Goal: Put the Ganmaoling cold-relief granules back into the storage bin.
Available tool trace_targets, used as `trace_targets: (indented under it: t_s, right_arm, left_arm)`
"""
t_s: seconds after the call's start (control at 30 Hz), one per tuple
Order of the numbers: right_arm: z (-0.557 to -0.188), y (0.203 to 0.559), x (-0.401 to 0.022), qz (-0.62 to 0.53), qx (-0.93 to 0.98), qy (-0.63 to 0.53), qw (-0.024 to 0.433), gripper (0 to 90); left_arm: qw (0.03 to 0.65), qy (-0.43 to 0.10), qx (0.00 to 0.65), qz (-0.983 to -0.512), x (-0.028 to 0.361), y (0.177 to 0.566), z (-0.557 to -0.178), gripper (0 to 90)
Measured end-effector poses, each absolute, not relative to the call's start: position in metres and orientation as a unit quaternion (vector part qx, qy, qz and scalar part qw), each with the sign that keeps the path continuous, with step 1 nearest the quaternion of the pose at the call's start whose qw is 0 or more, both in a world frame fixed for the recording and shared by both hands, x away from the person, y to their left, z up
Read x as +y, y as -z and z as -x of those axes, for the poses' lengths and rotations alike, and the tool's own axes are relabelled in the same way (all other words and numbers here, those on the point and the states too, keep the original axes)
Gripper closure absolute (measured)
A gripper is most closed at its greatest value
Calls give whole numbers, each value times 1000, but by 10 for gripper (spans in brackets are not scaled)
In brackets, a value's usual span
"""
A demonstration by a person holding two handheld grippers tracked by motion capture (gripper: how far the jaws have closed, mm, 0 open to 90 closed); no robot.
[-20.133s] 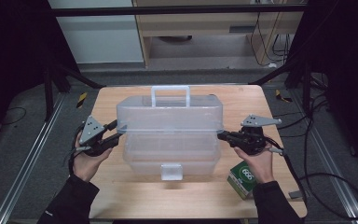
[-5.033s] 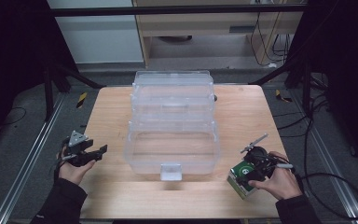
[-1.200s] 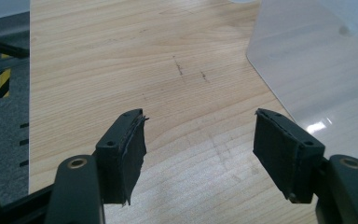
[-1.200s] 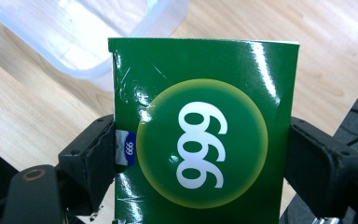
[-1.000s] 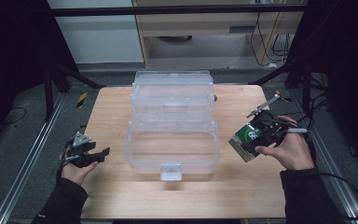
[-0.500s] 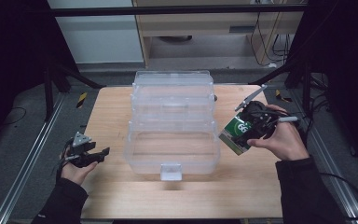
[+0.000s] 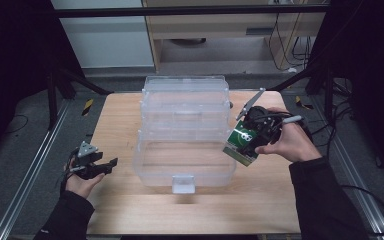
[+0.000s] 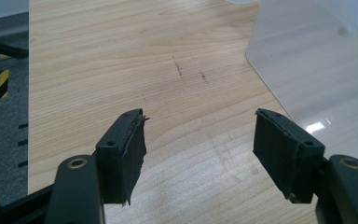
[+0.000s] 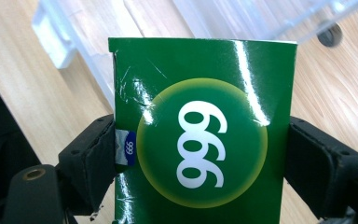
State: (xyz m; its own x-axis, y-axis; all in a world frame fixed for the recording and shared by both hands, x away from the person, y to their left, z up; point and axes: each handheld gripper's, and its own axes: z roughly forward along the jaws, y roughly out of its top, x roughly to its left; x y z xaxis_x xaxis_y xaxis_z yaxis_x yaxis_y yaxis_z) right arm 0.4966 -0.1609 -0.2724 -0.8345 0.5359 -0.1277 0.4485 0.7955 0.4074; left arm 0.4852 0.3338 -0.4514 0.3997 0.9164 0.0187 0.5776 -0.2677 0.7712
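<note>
1. High view: the right gripper [image 7: 254, 136] holds a green box [image 7: 241, 143] in the air at the right edge of the clear plastic case [image 7: 185, 135], which stands open on the wooden worktop [image 7: 115, 115]. The box is tilted, its long axis running from the gripper down toward the case's lower tray, printed face upward. The left gripper [image 7: 94, 166] rests near the worktop's left edge, well apart from the case.
2. Left gripper view: the left gripper [image 8: 199, 140] has its jaws spread wide with bare worktop [image 8: 121, 56] between them; a corner of the clear case [image 8: 317, 65] lies ahead to the right.
3. Right gripper view: the right gripper [image 9: 200, 158] has its jaws pinching the green box [image 9: 200, 126] by its two long sides, so its long axis points straight away from the jaws. The round "999" mark faces the camera. The clear case [image 9: 242, 18] lies beyond the box's far end.
</note>
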Motion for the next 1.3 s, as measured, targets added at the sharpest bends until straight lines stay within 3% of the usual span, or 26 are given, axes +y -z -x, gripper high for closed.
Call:
trace_targets:
  t_s: [1.3]
  right_arm:
    - [-530, 295, -116, -77, 977, -193, 51, 181]
  left_arm:
    - [352, -240, 493, -759, 335, 452, -486, 332]
